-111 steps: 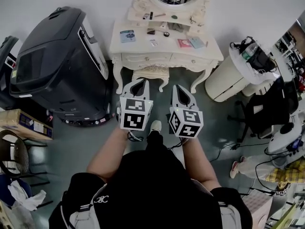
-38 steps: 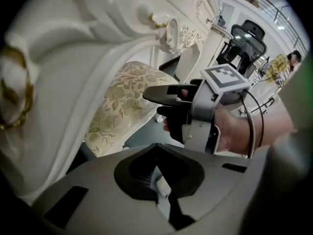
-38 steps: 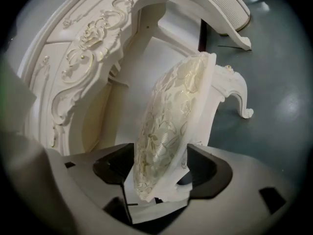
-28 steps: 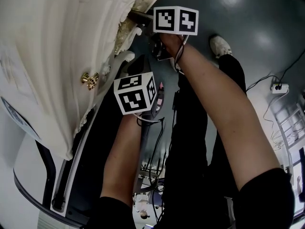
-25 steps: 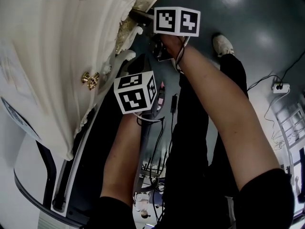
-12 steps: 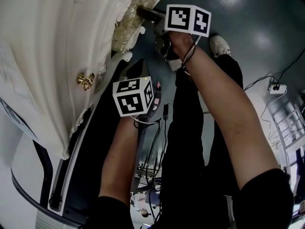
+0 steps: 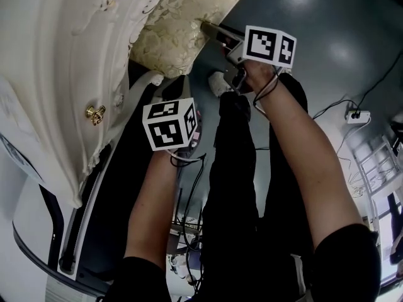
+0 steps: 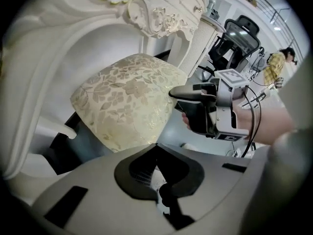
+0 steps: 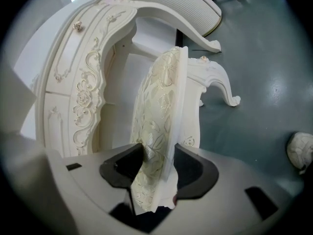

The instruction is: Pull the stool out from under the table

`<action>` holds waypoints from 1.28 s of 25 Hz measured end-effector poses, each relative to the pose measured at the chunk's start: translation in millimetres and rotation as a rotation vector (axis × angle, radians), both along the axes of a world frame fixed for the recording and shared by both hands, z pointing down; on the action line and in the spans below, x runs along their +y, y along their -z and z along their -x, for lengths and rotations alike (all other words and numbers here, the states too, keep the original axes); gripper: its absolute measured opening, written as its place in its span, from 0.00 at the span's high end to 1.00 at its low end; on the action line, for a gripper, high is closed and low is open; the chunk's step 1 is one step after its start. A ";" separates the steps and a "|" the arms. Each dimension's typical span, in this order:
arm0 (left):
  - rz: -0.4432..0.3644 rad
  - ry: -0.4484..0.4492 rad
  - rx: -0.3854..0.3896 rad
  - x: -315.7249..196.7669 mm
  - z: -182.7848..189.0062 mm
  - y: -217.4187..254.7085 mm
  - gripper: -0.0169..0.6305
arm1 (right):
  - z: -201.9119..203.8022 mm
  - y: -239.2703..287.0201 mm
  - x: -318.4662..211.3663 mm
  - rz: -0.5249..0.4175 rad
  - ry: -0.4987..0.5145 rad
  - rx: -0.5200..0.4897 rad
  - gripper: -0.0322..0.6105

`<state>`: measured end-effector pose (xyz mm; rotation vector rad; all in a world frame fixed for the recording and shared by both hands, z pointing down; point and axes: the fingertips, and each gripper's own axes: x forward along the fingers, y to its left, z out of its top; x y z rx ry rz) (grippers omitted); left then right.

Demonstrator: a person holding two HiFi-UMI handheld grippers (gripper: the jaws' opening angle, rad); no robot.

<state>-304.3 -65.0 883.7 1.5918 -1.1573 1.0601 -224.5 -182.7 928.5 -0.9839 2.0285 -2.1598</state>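
The stool [image 7: 170, 39] has a cream floral cushion and carved white legs, and its seat sticks out from beneath the white dressing table [image 7: 63, 55]. My right gripper [image 7: 209, 26] clamps the seat's front edge, its jaws closing with the cushion rim [image 9: 161, 111] pressed between the pads. The left gripper view shows the same hold, the right gripper [image 8: 178, 92] against the stool [image 8: 127, 97]. My left gripper [image 7: 179, 96] hangs lower, short of the seat, its tips [image 8: 156, 146] together with nothing between them.
The table's carved apron [image 9: 83, 82] and curved leg [image 9: 215, 82] flank the stool. A gold drawer knob [image 7: 96, 113] faces me. My shoe [image 7: 218, 83] is on the grey floor, a power strip [image 7: 352, 115] lies at the right, and an office chair [image 8: 239, 31] stands behind.
The stool's cushion has come further out from under the table with the right gripper, which moved right and toward me. The left gripper sank slightly, still empty.
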 end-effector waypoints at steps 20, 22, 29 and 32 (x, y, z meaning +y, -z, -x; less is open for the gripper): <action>0.030 -0.244 0.055 -13.7 -169.8 26.5 0.97 | -244.6 -0.1 82.9 0.059 -0.107 0.101 0.62; 0.037 -0.264 0.054 -14.6 -183.7 26.2 0.97 | -268.6 1.5 86.9 0.056 -0.162 0.118 0.62; 0.047 -0.351 0.043 -23.1 -224.4 23.5 0.97 | -296.5 8.0 86.3 0.071 -0.167 0.132 0.75; 0.053 -0.372 0.037 -25.4 -242.9 26.6 0.97 | -294.5 8.0 89.2 0.110 -0.149 0.125 0.74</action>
